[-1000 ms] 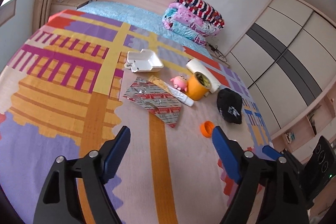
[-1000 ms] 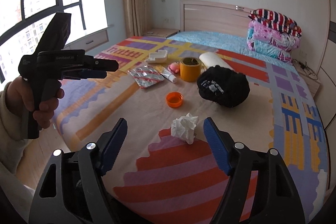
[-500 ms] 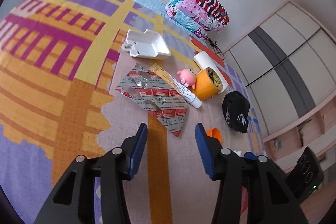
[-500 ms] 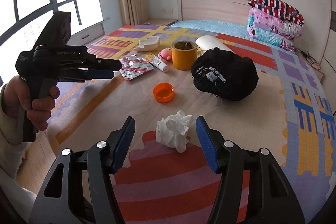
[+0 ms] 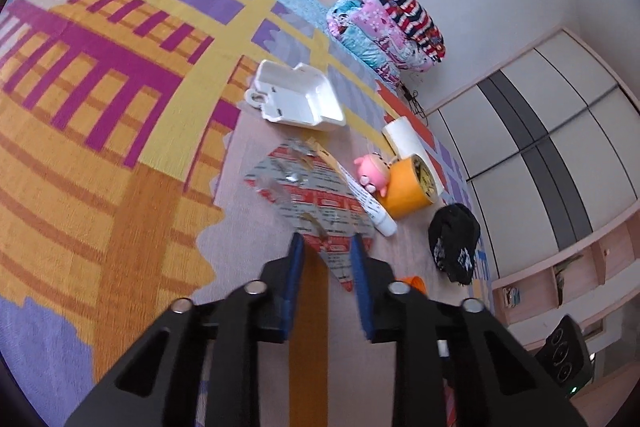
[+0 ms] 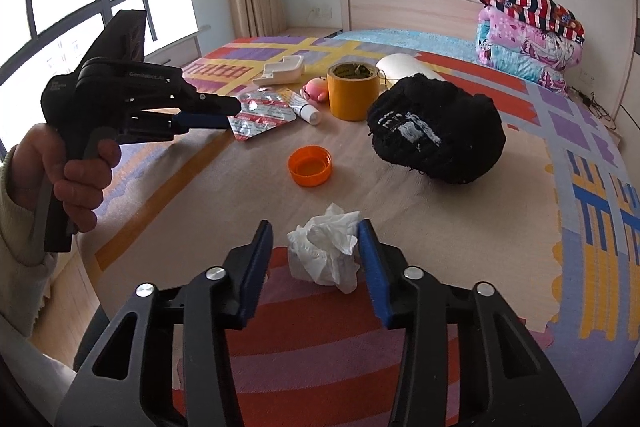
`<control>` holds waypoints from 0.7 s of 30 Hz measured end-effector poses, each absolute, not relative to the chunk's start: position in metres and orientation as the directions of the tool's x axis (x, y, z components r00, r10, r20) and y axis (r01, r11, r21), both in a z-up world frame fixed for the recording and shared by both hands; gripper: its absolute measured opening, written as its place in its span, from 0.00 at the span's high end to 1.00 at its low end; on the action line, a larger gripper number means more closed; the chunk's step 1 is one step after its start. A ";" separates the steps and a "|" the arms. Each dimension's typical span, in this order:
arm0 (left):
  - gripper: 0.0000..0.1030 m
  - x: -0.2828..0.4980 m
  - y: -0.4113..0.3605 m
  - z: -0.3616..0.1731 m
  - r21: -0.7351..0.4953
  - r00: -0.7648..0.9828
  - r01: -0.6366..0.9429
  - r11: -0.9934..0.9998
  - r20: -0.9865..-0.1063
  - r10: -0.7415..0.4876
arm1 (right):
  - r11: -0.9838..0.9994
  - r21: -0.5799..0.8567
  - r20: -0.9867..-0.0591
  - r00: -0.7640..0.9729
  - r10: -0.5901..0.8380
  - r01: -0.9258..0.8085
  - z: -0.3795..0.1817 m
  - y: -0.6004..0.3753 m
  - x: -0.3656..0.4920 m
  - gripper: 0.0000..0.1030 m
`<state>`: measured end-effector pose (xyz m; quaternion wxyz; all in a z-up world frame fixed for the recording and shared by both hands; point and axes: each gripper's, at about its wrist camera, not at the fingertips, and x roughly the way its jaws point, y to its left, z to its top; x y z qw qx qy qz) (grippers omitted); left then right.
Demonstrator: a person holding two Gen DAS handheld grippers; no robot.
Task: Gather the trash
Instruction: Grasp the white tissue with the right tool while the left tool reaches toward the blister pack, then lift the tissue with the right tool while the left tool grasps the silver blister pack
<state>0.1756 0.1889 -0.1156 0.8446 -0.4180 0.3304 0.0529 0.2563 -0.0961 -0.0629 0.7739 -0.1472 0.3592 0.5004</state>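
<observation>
Left gripper (image 5: pixel 326 245): seen with its blue pads parted by a narrow gap, nothing clamped; the near corner of the foil wrapper (image 5: pixel 308 195) was framed between the tips, and contact could not be made out.
Left gripper, from the right wrist view (image 6: pixel 208 113): held in a hand (image 6: pixel 78 183) at the bed's left edge, its tips pointed at the foil wrapper (image 6: pixel 262 117).
Right gripper (image 6: pixel 316 239): held apart, nothing grasped; the crumpled tissue (image 6: pixel 326 253) was found between its pads, the right pad just beside it, the left pad clear of it.
Crumpled tissue: laid on the patterned bedspread (image 6: pixel 400 211) near the foot of the bed.
Orange cap (image 6: pixel 310 165): set open side up, beyond the tissue and apart from it.
Foil wrapper: spread flat, with a white tube (image 5: pixel 362 193) lying along its right side.
White foam box (image 5: pixel 296 99): placed beyond the wrapper, toward the headboard.
Orange tape roll (image 6: pixel 352 91): stood on end, a pink toy (image 6: pixel 316 89) just beside it on its left.
Black cap (image 6: pixel 436 129): rested to the right of the orange cap.
Folded quilts (image 6: pixel 528 35): stacked by the headboard.
</observation>
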 end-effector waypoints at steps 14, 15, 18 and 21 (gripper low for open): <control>0.97 0.167 0.184 -0.098 -0.650 0.792 -0.332 0.683 -0.586 -0.173 | 0.468 0.130 -0.708 0.249 0.661 -0.874 -0.062 -0.099 0.250 0.75; 0.98 0.164 0.182 -0.095 -0.643 0.793 -0.327 0.692 -0.585 -0.168 | 0.466 0.130 -0.706 0.249 0.663 -0.875 -0.061 -0.100 0.249 0.75; 0.99 0.160 0.177 -0.087 -0.630 0.797 -0.317 0.709 -0.582 -0.161 | 0.467 0.130 -0.701 0.252 0.667 -0.875 -0.057 -0.102 0.248 0.76; 1.00 0.155 0.169 -0.079 -0.614 0.798 -0.304 0.729 -0.582 -0.157 | 0.470 0.130 -0.696 0.257 0.671 -0.873 -0.052 -0.105 0.247 0.76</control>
